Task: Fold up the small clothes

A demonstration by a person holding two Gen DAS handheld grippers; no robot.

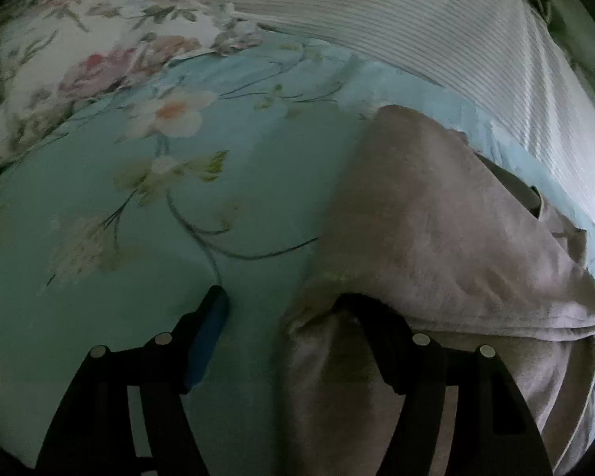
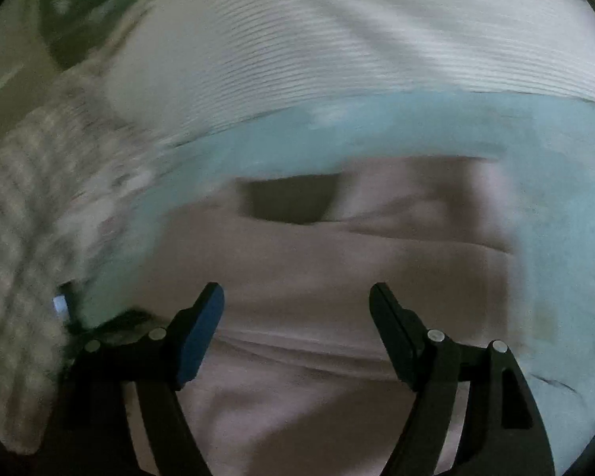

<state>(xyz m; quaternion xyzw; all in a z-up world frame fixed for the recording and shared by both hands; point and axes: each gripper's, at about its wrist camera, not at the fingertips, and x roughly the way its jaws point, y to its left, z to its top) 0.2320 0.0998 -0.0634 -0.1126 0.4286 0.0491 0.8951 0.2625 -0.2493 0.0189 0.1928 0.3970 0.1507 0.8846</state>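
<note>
A small pale pink-grey garment point(image 1: 436, 222) lies folded over on the teal floral bedsheet point(image 1: 139, 277), at the right of the left wrist view. My left gripper point(image 1: 283, 297) stands open at the garment's left edge. Its left finger point(image 1: 212, 317) rests over bare sheet, and its right finger point(image 1: 377, 337) is against the cloth, which bulges around the tip. In the blurred right wrist view the same garment point(image 2: 337, 277) fills the middle, with a dark opening point(image 2: 289, 198) in its far part. My right gripper point(image 2: 295, 289) hovers open over it, nothing between its fingers.
A white ribbed fabric point(image 1: 436, 31) lies across the back of the bed and shows again in the right wrist view point(image 2: 357, 51). A knitted, bumpy pale cloth point(image 2: 23, 218) sits at the left of the right wrist view. Green patterned fabric point(image 2: 79, 8) lies beyond.
</note>
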